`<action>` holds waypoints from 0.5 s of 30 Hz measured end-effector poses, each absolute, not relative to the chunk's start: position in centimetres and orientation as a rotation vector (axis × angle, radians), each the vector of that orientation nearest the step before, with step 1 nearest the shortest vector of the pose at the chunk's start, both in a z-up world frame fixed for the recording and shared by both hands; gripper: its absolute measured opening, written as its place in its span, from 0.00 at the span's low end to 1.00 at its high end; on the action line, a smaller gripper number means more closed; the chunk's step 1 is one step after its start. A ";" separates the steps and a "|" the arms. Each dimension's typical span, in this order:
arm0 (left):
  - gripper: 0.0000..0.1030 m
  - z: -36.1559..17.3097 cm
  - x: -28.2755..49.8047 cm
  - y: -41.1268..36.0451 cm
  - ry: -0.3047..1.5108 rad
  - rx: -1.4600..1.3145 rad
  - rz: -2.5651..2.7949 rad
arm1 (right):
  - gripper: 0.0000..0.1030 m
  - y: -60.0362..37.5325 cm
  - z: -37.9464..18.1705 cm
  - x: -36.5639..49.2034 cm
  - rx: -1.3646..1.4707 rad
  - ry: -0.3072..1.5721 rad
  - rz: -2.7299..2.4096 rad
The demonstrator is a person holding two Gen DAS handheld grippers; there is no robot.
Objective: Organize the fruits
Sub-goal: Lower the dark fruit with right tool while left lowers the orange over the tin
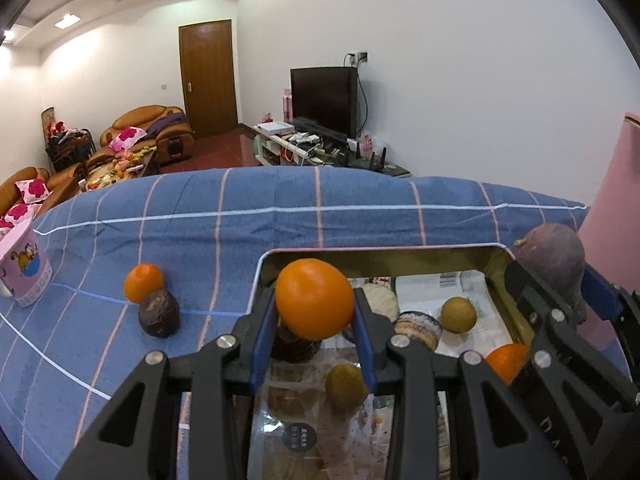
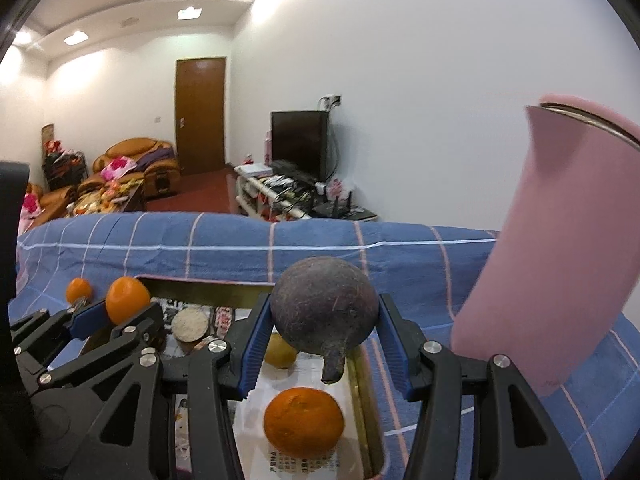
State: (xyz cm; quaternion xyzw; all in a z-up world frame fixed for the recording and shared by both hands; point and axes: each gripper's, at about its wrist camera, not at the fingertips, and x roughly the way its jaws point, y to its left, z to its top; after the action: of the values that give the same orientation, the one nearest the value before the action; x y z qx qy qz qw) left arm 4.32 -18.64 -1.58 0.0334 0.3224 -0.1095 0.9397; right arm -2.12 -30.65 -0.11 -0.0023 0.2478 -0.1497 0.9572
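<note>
My left gripper (image 1: 315,304) is shut on an orange (image 1: 315,298) and holds it above the left part of a gold metal tray (image 1: 384,250). My right gripper (image 2: 324,330) is shut on a dark purple passion fruit (image 2: 324,316), stem down, above the tray's right side (image 2: 362,396). In the tray lie an orange (image 2: 304,422), a yellow-green fruit (image 1: 458,314), another one (image 1: 346,386) and snack packets. On the blue checked cloth (image 1: 200,232) left of the tray sit a small orange (image 1: 143,281) and a dark passion fruit (image 1: 159,313).
A tall pink container (image 2: 560,248) stands close on the right of the tray. A pink cartoon cup (image 1: 24,272) stands at the cloth's left edge. Beyond the table are sofas, a door and a TV.
</note>
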 end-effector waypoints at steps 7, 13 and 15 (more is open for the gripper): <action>0.37 -1.8 4.7 -18.5 0.683 0.065 -0.229 | 0.52 -30.7 -0.7 -1.1 0.009 0.555 -0.235; 0.37 -1.9 5.1 -18.3 0.695 0.067 -0.245 | 0.52 -31.4 -1.2 -1.0 0.060 0.582 -0.162; 0.38 -1.9 5.1 -18.3 0.693 0.069 -0.245 | 0.52 -31.9 -1.4 -0.9 0.097 0.598 -0.123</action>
State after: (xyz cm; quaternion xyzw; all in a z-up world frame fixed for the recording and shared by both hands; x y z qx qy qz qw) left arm 5.07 -18.27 -1.88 0.0338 0.3388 -0.1198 0.9326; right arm -0.86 -31.90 -1.43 0.0477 0.2943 -0.0606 0.9526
